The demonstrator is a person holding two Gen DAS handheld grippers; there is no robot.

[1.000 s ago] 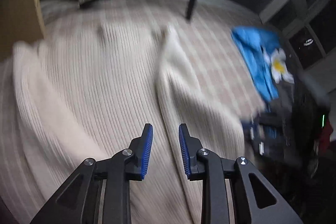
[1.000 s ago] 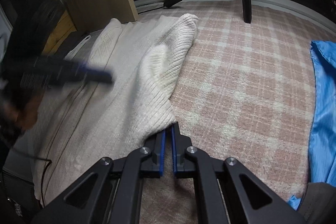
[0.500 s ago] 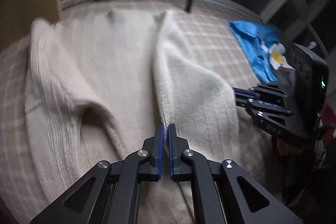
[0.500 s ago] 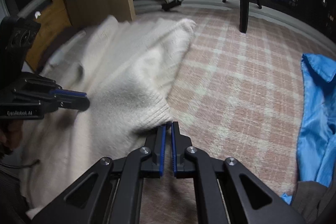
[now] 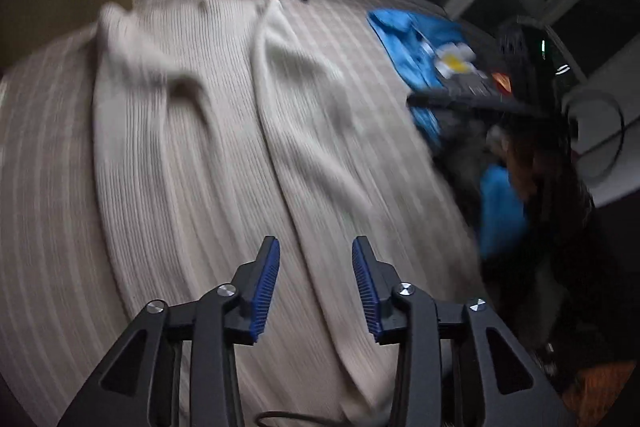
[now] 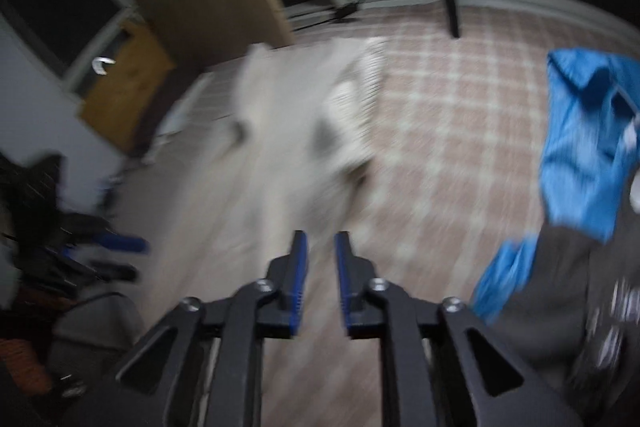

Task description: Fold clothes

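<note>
Right now both pictures are blurry, so small things are hard to make out.

The cream sweater point(image 5: 208, 155) lies spread flat on the checked rug point(image 6: 448, 131). One sleeve point(image 5: 304, 115) is folded in over the sweater's body and runs down its middle. The other sleeve, on the far side of the body, looks bunched up, but the blur hides its shape.

The left tool point(image 5: 316, 283) hovers over the bottom part of the sweater. Its two blue pads are spread wide apart, and nothing is between them. The folded sleeve's lower end lies just past the gap. I cannot tell if the pads touch the cloth.

The right tool point(image 6: 320, 267) is at the bottom edge of the sweater, on the side near the bare rug. Its pads stand a little apart and hold nothing. The sweater's edge in front of it is smeared, so I cannot tell if the tool touches it.

A blue shirt point(image 6: 584, 147) lies on the rug, well apart from the sweater. It is cut off by the picture's edge, and something dark grey covers its lower part. In the left view the right tool is only a dark streak beside the sweater, with a dark shape behind it that is too blurred to tell.
</note>
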